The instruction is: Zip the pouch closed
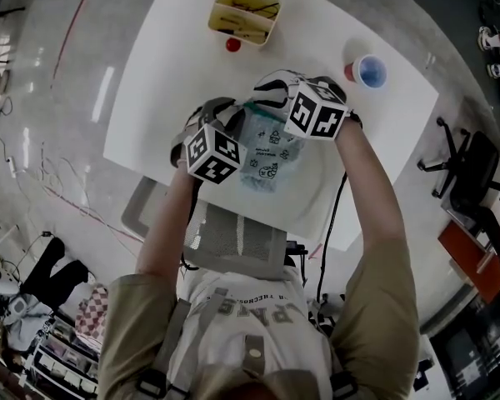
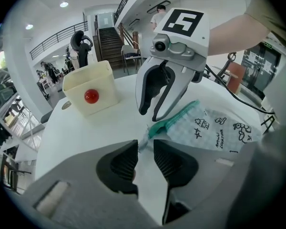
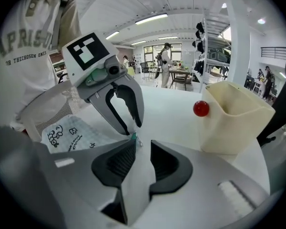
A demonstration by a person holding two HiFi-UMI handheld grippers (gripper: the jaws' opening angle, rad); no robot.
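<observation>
The pouch (image 1: 271, 155) lies flat on the white table (image 1: 162, 82), close to the near edge and about midway along it. Its teal zip edge faces the far edge. The checked body runs back toward the person, and its long axis seems to go far to near, slightly slanted. The two grippers meet at the left end of the zip.

The left gripper (image 2: 145, 146) has its jaws parted, with bare table showing between the pads. The pouch's corner tab sits at the jaw tips, at most grazing one pad and not pinched. The right gripper (image 3: 143, 146) comes in from the opposite side and is also unclenched. The small zip pull (image 3: 134, 138) is at the tip of one pad, and the gap behind it is clear.

The table is bare from the pouch out to the left edge. Along the far edge stand a cream bin (image 1: 213, 13), with a red ball (image 1: 233, 45) just beside it, and a blue cup (image 1: 383, 67) toward the right corner. All three are well apart from the pouch.
</observation>
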